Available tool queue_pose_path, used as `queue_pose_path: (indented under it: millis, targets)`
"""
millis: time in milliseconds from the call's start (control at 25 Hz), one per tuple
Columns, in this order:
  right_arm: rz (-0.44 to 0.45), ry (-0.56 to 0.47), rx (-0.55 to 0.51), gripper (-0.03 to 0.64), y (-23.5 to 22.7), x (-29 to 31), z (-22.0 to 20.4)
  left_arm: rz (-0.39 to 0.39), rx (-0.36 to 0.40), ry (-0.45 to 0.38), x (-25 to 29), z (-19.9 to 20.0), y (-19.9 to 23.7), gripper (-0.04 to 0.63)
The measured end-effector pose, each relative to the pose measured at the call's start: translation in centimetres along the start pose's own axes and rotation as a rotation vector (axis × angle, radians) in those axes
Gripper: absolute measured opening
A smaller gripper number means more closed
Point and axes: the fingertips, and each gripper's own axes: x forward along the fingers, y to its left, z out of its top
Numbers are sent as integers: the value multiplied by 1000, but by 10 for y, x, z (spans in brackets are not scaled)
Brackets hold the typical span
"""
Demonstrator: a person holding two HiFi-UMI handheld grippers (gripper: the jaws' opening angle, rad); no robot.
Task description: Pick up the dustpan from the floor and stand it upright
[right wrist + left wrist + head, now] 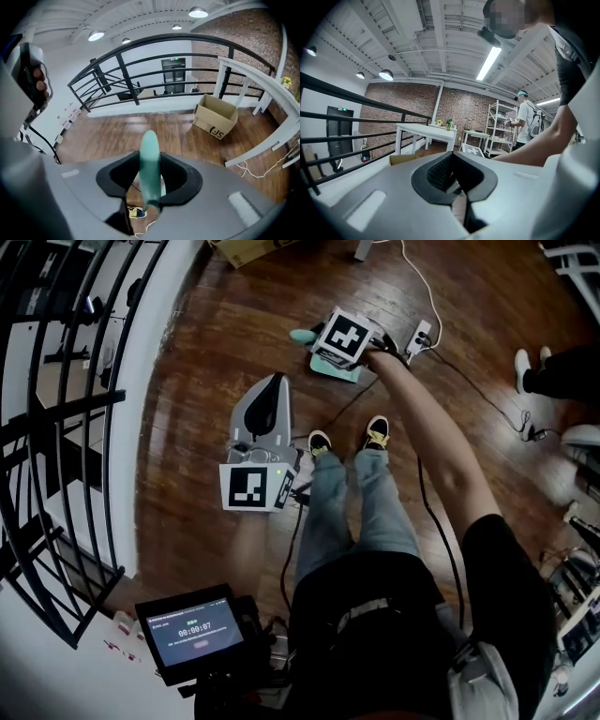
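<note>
Upper centre, head view: right gripper on the teal dustpan, low over the wooden floor; left gripper sits centre-left, well apart
Right gripper view: jaws clamped on the handle
Left gripper view: jaws together, empty
Step, as judged: pickup; next, raise and tip it upright

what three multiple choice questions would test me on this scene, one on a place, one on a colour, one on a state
1. Where is the cardboard box?
A on the wood floor
B on a table
C on a shelf

2. What colour is the dustpan handle?
A red
B teal
C yellow

3. How do the right gripper jaws stand?
A wide apart, nothing between them
B closed on the dustpan handle
C closed on a cable

Answers:
1 A, the box sits on the floorboards.
2 B, the handle is plainly teal.
3 B, the right gripper view shows the handle pinched between the jaws.
</note>
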Motion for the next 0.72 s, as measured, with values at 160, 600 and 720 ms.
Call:
queue_pose_path:
  millis: [160, 600, 720]
  targets:
    - [1, 6, -33, 144, 9, 20, 7, 35, -6, -14, -12, -6, 8, 20]
    - [-82, 36, -57, 219, 3, 38, -10, 104, -36, -33, -55, -17, 33, 20]
    - [-115, 3, -48, 281, -1, 11, 25, 106, -64, -22, -63, 22, 54, 20]
